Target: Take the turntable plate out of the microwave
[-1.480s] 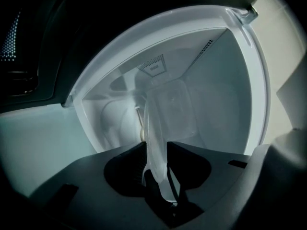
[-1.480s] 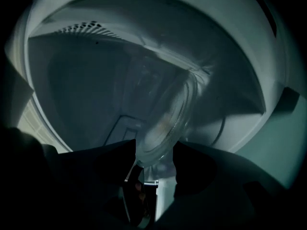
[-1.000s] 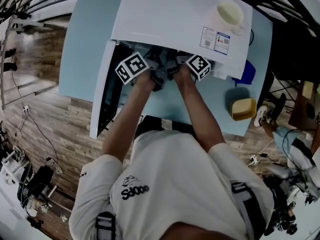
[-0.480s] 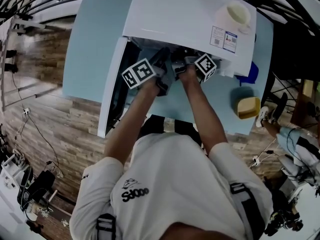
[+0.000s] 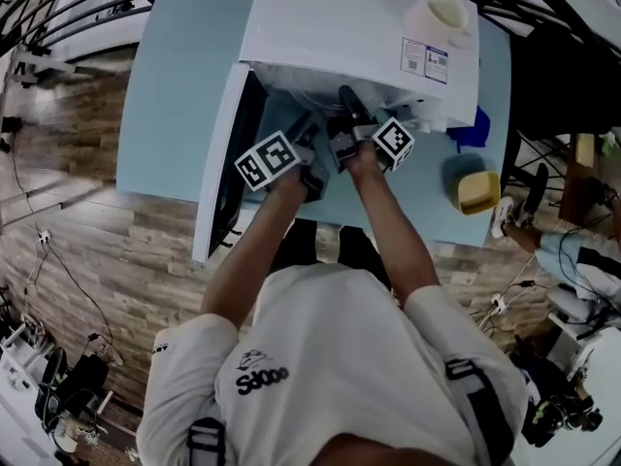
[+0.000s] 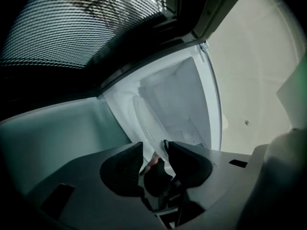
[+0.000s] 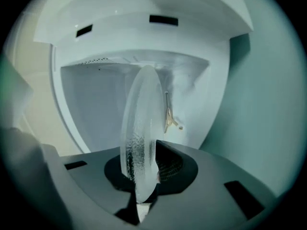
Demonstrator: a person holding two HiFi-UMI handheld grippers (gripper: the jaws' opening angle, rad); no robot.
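Yellow box [image 5: 477,191], blue obj [image 5: 473,129] on lt-blue tbl [image 5: 175,85].

The pale blue table [image 5: 175,85] carries a white microwave [image 5: 340,17], a blue object [image 5: 470,130] beside it, and a yellow block [image 5: 477,192].

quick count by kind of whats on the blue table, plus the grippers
microwave: 1
glass turntable plate: 1
pale cup on the microwave's top: 1
yellow object: 1
blue object: 1
grippers: 2, left gripper and right gripper
total: 7
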